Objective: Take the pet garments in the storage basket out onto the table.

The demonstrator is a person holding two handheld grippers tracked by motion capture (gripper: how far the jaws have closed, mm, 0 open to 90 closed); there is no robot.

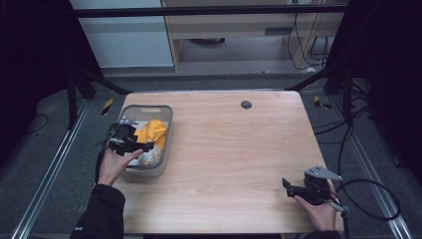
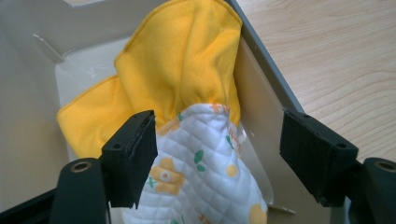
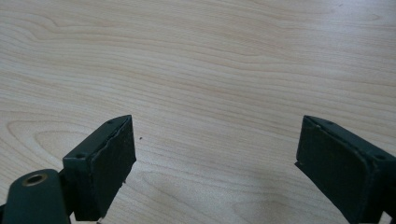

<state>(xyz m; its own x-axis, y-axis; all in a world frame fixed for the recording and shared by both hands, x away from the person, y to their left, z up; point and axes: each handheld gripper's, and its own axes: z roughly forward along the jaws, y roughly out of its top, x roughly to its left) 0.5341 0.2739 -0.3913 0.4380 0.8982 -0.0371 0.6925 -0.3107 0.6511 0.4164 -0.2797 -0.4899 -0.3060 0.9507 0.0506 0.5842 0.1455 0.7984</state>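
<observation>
Wooden counter [image 1: 234,149] carries a grey bin [image 1: 166,119] holding a yellow cloth [image 2: 187,60]; left hand-held gripper [image 2: 219,154] gapes over it, right hand-held gripper [image 3: 215,163] wide above bare wood.

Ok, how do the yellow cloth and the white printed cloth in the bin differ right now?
The yellow cloth is plain and smooth; the white printed cloth is quilted, with flowers, dots and leaves. The yellow one lies farther from the left gripper, draped up against the bin wall; the white one sits between that gripper's open jaws, overlapping the yellow cloth's near edge. Both are crumpled inside the same grey bin, and neither is gripped.
</observation>
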